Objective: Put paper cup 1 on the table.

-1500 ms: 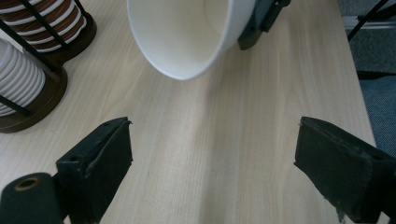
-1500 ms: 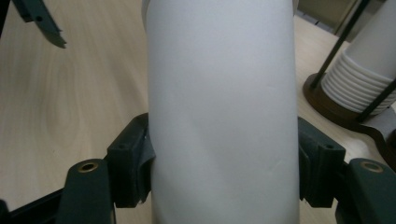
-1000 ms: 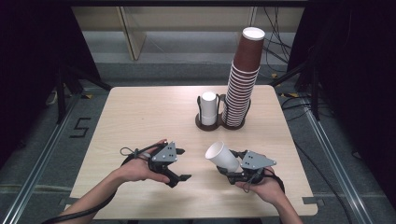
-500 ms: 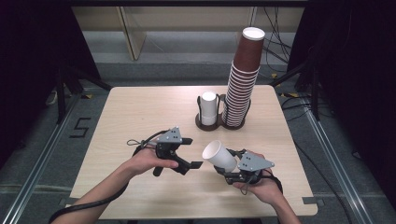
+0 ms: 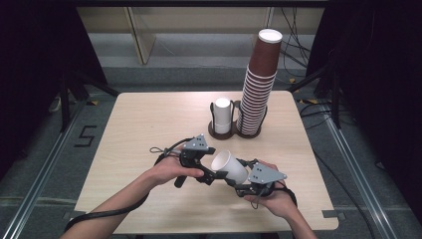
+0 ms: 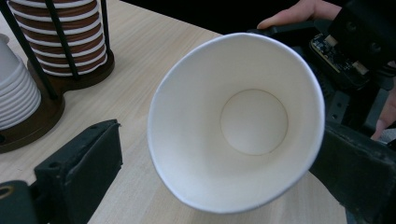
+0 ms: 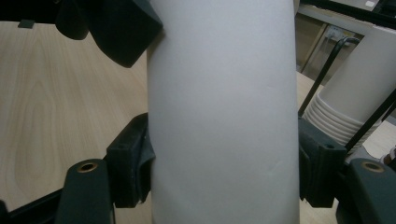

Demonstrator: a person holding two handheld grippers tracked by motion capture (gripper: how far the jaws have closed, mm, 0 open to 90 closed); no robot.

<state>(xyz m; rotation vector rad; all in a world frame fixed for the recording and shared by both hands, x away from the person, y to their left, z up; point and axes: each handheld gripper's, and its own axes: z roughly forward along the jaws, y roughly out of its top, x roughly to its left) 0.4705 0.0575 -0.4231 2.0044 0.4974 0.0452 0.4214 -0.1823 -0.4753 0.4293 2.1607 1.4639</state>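
Here the bench (image 5: 149, 124) has its widest bare stretch from nine o'clock round to twelve in the high view, with nothing standing between its left edge and the hands. The near edge at six o'clock lies close under both forearms, so little room is left there.

The left hand (image 5: 166, 171) comes in from seven o'clock, forearm slanting up toward the centre, and carries the left gripper (image 5: 211, 174) pointed toward three o'clock. Its jaws have just been opening and stand wide: in the left gripper view one black jaw sits at seven o'clock and the other at four o'clock, with the mouth of the white cup (image 6: 236, 121) between them. The left-hand jaw is clear of the rim; whether the right-hand one touches the cup I cannot tell.

The white cup lies tilted just above the bench at centre, its mouth toward ten o'clock. The right gripper (image 7: 224, 172) is clamped on its lower body, pads pressed on either side in the right gripper view. The right hand (image 5: 276, 199) comes in from five o'clock, close to the near edge.

At one o'clock stand a short stack of white cups (image 5: 222, 115) and a tall stack of brown cups (image 5: 259, 84), each in a dark holder, well apart from the hands
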